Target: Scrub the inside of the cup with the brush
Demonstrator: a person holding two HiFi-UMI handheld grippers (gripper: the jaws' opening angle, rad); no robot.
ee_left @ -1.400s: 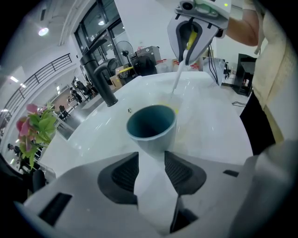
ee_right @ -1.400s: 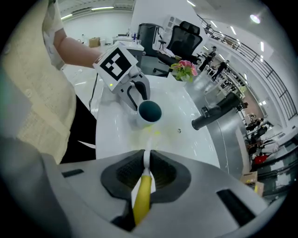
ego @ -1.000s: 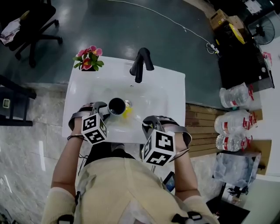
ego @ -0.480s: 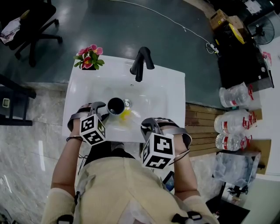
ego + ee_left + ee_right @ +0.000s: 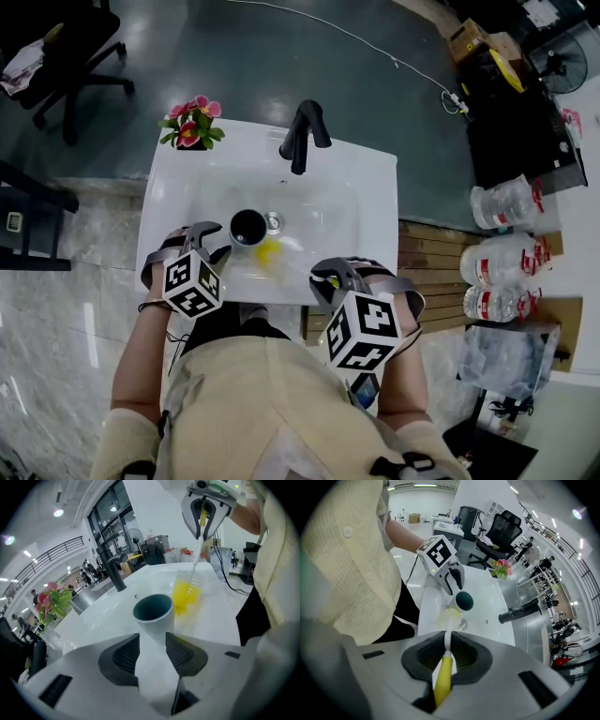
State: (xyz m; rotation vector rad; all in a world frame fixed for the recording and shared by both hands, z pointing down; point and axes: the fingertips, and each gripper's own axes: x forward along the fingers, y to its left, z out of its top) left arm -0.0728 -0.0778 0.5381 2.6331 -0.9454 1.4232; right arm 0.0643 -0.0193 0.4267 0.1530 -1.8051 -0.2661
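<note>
A cup [image 5: 248, 227], white outside and dark teal inside, is held tilted in the white sink basin [image 5: 356, 202]. My left gripper [image 5: 218, 239] is shut on its lower body; in the left gripper view the cup [image 5: 152, 612] rises from between the two pads [image 5: 123, 656]. My right gripper [image 5: 325, 274] is shut on the yellow handle of the brush [image 5: 443, 679]. Its white stem runs to yellow bristles [image 5: 267, 251], which hang just outside the cup's rim, to its right. The right gripper view shows the bristles [image 5: 449, 613] below the cup's mouth [image 5: 464, 601].
A black faucet [image 5: 302, 136] stands at the sink's back edge and a drain [image 5: 274, 222] lies beside the cup. Potted flowers [image 5: 190, 124] sit on the back left corner. Water bottles [image 5: 502, 262] lie on the floor at right; an office chair [image 5: 66, 47] stands far left.
My right gripper has drawn back toward the person and risen a little, pulling the bristles slightly away from the cup. The left gripper has rolled slightly with the cup.
</note>
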